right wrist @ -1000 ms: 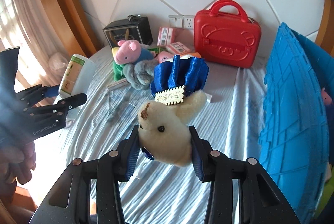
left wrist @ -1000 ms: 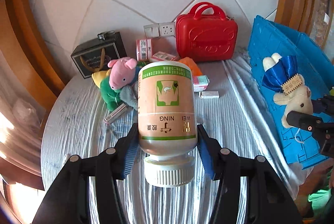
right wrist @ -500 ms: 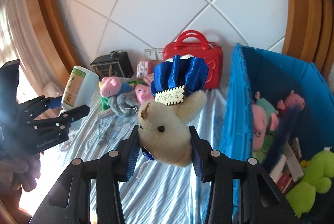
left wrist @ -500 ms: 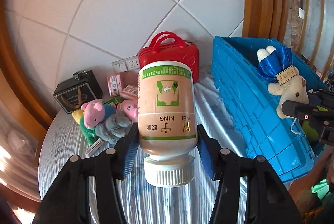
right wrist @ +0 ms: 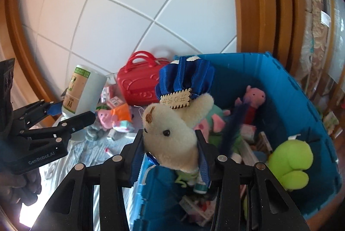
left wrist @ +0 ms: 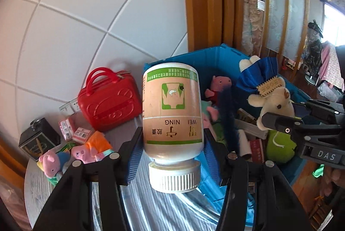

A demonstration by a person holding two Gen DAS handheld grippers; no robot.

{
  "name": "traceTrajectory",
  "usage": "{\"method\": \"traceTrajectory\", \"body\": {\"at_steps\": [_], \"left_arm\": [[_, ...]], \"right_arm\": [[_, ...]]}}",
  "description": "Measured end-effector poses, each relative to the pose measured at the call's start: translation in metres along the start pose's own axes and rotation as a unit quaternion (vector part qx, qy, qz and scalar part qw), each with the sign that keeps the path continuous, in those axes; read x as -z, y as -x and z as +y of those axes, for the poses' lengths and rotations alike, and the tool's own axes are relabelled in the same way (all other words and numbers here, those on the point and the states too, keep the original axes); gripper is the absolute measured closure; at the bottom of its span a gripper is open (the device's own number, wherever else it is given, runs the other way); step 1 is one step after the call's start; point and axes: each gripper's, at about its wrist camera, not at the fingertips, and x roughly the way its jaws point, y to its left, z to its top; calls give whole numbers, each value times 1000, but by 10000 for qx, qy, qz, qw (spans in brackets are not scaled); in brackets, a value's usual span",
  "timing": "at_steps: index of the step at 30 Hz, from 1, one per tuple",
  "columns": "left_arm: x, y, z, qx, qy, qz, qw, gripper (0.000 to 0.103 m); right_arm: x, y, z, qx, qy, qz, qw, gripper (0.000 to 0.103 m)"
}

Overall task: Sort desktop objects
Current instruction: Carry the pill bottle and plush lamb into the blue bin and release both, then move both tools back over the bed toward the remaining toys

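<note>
Left claw: my left claw [left wrist: 172, 144] is clamped on a bottle [left wrist: 172, 110], cap toward me, base pointing away.
Right claw: my right claw [right wrist: 170, 151] is clamped on a cream plush rabbit [right wrist: 172, 136] with a blue bow [right wrist: 186, 78].
Rabbit's place: I hold it above the near rim of the blue bin [right wrist: 301, 106].
Bottle's place: I see it raised near the bin's left side, over the table [left wrist: 36, 183].
Bin: pink pig toy [right wrist: 254, 97] and green plush [right wrist: 291, 159] lie inside.
Table: red case [left wrist: 110, 103], black box [left wrist: 38, 138], pig toys [left wrist: 54, 162].
</note>
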Motion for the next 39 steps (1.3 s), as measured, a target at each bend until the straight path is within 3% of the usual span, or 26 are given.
{"method": "traceTrajectory", "body": {"at_steps": [7, 17, 18, 19, 20, 21, 22, 29, 39], "left_arm": [[-25, -24, -62, 375, -432, 2, 9984, 51], [-40, -50, -106, 578, -614, 103, 9964, 51], [-41, -51, -108, 588, -608, 147, 9963, 51], [-42, -54, -109, 605, -603, 203, 9961, 50], [-42, -55, -111, 579, -608, 234, 9962, 48], [-41, -56, -111, 530, -618, 236, 9964, 41], [-39, -55, -111, 490, -623, 215, 9966, 37], [-30, -46, -90, 217, -549, 205, 9980, 37], [-2, -20, -21, -179, -179, 186, 9995, 37]], "right_arm": [[4, 14, -50, 384, -319, -24, 9988, 60], [14, 21, -90, 647, -576, -8, 9962, 58], [14, 22, -92, 673, -580, -19, 9960, 56], [14, 23, -93, 726, -584, -44, 9956, 46], [13, 24, -95, 785, -607, -45, 9951, 35], [12, 24, -97, 819, -642, -59, 9946, 18], [12, 27, -98, 816, -660, -109, 9944, 17], [7, 24, -92, 723, -622, -172, 9953, 17], [-6, 6, -28, 384, -161, -134, 9990, 17]]}}
